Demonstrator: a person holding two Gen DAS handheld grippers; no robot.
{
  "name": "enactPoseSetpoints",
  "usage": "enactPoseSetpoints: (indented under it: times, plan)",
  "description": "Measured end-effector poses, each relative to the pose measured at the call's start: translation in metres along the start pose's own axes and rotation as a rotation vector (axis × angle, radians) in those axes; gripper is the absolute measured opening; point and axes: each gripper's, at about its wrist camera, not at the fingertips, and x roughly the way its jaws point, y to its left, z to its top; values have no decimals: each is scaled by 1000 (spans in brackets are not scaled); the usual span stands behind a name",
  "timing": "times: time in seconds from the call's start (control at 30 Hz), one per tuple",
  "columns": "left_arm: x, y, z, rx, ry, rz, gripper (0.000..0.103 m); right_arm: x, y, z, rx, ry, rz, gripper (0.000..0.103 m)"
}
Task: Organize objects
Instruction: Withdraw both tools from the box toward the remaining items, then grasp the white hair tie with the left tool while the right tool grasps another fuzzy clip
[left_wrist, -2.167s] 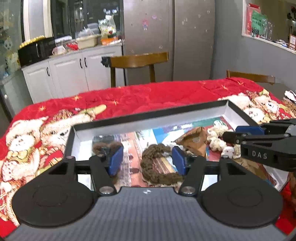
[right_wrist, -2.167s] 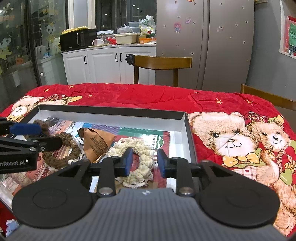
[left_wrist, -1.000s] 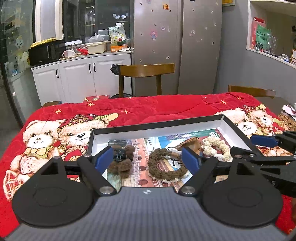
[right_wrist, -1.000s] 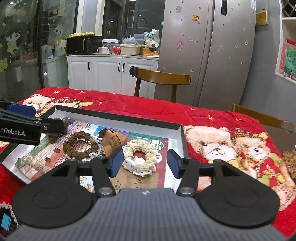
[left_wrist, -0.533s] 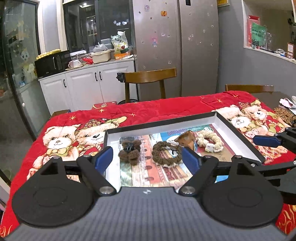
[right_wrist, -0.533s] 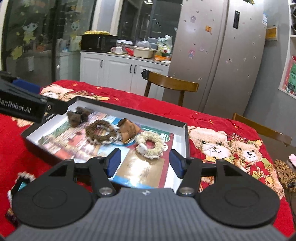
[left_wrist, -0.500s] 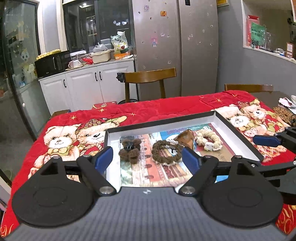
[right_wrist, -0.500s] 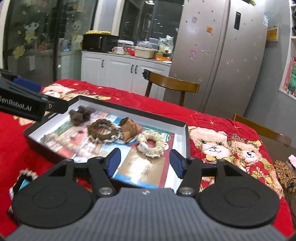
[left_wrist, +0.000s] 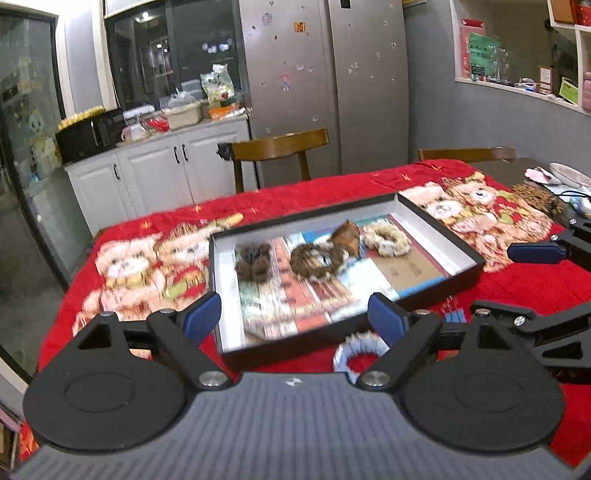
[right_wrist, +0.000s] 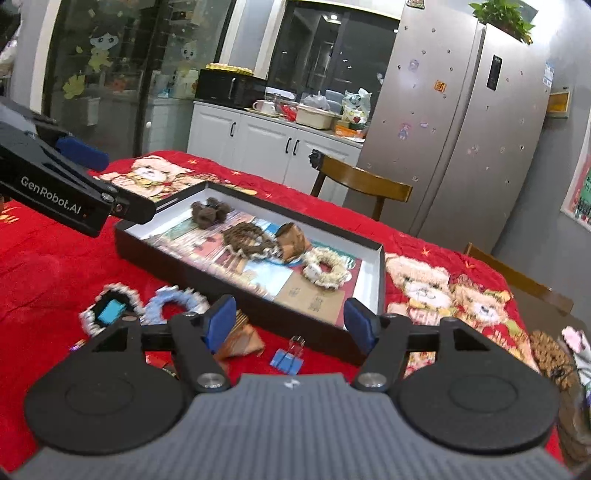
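A black tray (left_wrist: 458, 254) (right_wrist: 380, 273) on the red cloth holds a dark brown fluffy clip (left_wrist: 253, 264) (right_wrist: 207, 214), a brown scrunchie (left_wrist: 314, 260) (right_wrist: 245, 236), a brown folded piece (left_wrist: 347, 236) (right_wrist: 293, 238) and a cream scrunchie (left_wrist: 388, 240) (right_wrist: 327, 269). My left gripper (left_wrist: 295, 315) is open and empty, held back above the tray's near edge. My right gripper (right_wrist: 291, 323) is open and empty, above the cloth in front of the tray. A light blue scrunchie (left_wrist: 360, 354) (right_wrist: 175, 299) lies on the cloth in front of the tray.
In the right wrist view, on the cloth in front of the tray lie a lace scrunchie with a blue piece (right_wrist: 109, 310), a brown folded piece (right_wrist: 240, 341) and a blue binder clip (right_wrist: 288, 356). Wooden chairs (left_wrist: 277, 147) stand behind the table. A brown fluffy item (right_wrist: 550, 354) lies at the far right.
Both grippers have pulled back and up from the tray and opened wider. The objects on the cloth in front of the tray have come into view.
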Motion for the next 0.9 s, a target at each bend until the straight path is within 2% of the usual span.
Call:
enactPoseSetpoints:
  times: [0.27, 0.4, 0.53, 0.77, 0.9]
  plan:
    - [6, 17, -50, -84, 86, -39, 90, -13, 17, -23, 52, -23, 34, 76]
    - [12, 20, -73, -132, 119, -114, 90, -7, 27, -40, 57, -33, 98, 76]
    - [15, 18, -83, -141, 129, -134, 90, -3, 38, -51, 18, -47, 66, 76]
    - [28, 15, -94, -180, 155, -202, 89, 10, 40, -61, 12, 13, 87, 76]
    - [30, 13, -95, -180, 149, -207, 88, 10, 39, -62, 22, 15, 93, 76]
